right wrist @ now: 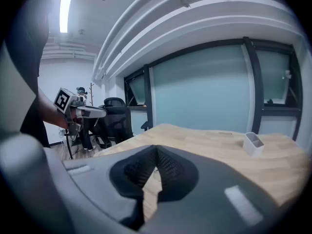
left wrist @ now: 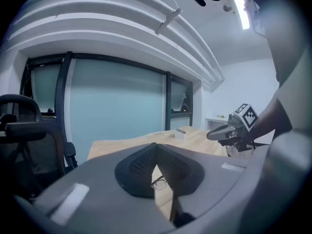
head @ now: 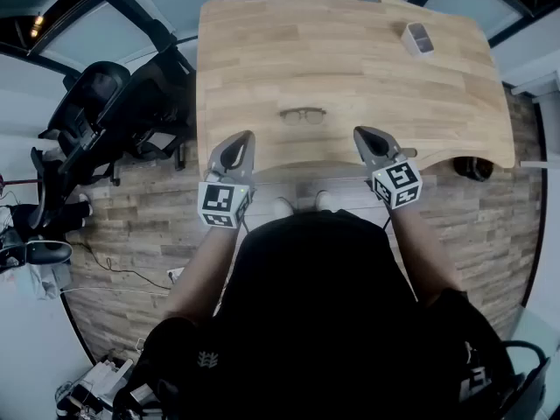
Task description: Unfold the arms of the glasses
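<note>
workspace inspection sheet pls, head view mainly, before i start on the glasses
surface: wooden table, mostly bare
job's things: glasses lying near the near edge, untouched; arms too small to judge
clutter: small white container at the far right
grippers: left hand-held gripper and right hand-held gripper both shut, empty, either side of the glasses
cables: cable on the floor at left
surroundings: office chairs at left, plank floor, glass walls
</note>
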The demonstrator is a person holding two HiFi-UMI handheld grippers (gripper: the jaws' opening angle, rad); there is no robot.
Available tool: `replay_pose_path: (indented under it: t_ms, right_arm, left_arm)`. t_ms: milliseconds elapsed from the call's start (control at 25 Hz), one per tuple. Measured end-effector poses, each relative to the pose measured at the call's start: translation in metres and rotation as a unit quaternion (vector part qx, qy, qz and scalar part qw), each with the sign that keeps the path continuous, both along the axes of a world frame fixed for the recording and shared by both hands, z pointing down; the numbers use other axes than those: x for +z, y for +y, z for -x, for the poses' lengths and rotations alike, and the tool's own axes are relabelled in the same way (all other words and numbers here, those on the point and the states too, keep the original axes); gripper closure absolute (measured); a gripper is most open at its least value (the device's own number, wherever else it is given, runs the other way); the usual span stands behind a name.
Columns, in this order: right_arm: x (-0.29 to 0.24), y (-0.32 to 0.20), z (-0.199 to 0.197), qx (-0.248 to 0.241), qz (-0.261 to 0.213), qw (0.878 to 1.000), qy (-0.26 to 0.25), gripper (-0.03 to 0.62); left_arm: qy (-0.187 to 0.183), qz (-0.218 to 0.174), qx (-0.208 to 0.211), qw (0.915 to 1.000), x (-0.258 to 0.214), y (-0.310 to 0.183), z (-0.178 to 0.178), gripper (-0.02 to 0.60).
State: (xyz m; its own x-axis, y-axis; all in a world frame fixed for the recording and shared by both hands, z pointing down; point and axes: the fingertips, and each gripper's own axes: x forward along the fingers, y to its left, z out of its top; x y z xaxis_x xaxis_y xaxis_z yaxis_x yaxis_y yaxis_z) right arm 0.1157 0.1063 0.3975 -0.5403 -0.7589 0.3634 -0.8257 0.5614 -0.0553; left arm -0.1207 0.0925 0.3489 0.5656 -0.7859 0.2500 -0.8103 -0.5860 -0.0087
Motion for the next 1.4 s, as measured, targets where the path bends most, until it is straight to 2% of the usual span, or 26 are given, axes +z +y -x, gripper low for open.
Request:
replay_pose_path:
  t_ms: [360, 560, 680, 880, 1040, 1400]
  right_arm:
    - [0.000, -0.002, 0.026, -0.006, 0.003, 1.000, 0.018, 0.592]
    - [0.002, 0.001, 0.055, -0.016, 0.016, 1.000, -0.003, 0.592]
    - [0.005, -0.004, 0.066, -0.019, 0.017, 1.000, 0.009, 0.592]
    - [0.013, -0.021, 0.071, -0.039, 0.028, 0.999, 0.016, 0.592]
    - [0.030, -0.060, 0.074, -0.057, 0.034, 0.998, 0.015, 0.592]
    - [0.100, -0.107, 0.096, -0.170, 0.088, 0.980, 0.058, 0.592]
  left_arm:
    - [0.009, -0.010, 0.015, 0.9998, -0.001, -0.005, 0.016, 0.575]
    - [0.015, -0.007, 0.027, 0.9995, 0.011, -0.004, 0.034, 0.575]
    - [0.019, 0.000, 0.029, 0.9994, 0.021, -0.007, 0.041, 0.575]
    - [0.022, 0.011, 0.014, 0.9996, 0.029, -0.016, 0.043, 0.575]
    - [0.013, 0.011, -0.006, 0.9998, 0.035, -0.042, 0.042, 0.575]
    - [-0.009, 0.048, -0.071, 0.9962, 0.056, -0.065, 0.034, 0.574]
